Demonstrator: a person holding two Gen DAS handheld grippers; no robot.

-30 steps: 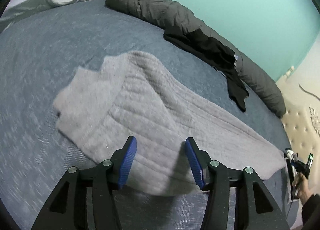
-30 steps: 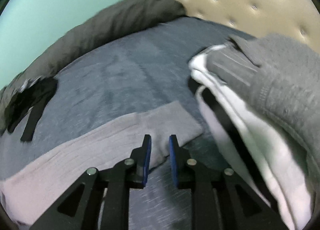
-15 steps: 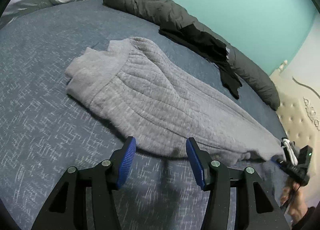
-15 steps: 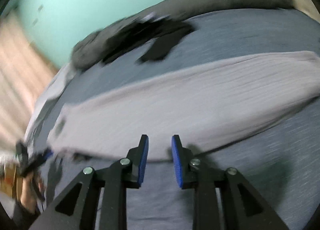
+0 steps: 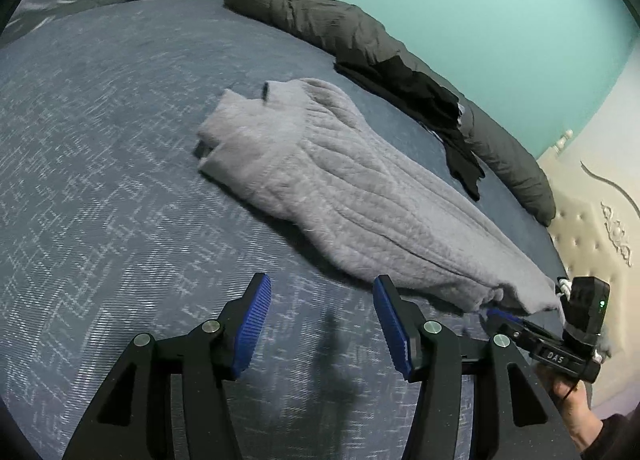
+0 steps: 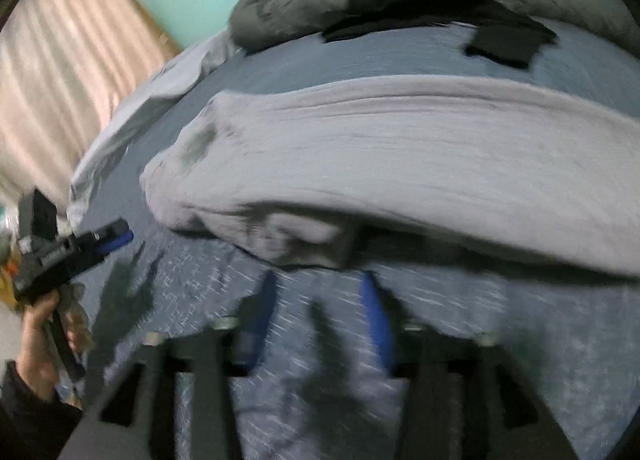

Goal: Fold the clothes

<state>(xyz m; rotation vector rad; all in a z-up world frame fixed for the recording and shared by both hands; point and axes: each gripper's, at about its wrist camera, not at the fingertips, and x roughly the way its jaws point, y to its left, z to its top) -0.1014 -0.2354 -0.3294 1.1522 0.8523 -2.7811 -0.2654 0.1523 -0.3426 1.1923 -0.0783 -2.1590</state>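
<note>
Grey sweater (image 5: 352, 196) smears under blur, right gripper (image 6: 318, 324) jaws opening empty.

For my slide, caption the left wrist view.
Open left gripper hovers over blue bedspread before a folded grey ribbed sweater.

Black left gripper (image 5: 320, 324), blue ribbed jaws, silver screws, dark sleeve (image 5: 612, 436).

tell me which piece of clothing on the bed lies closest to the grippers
The light grey ribbed sweater, stretched across mid-bed; the black garment lies farther back.
</note>
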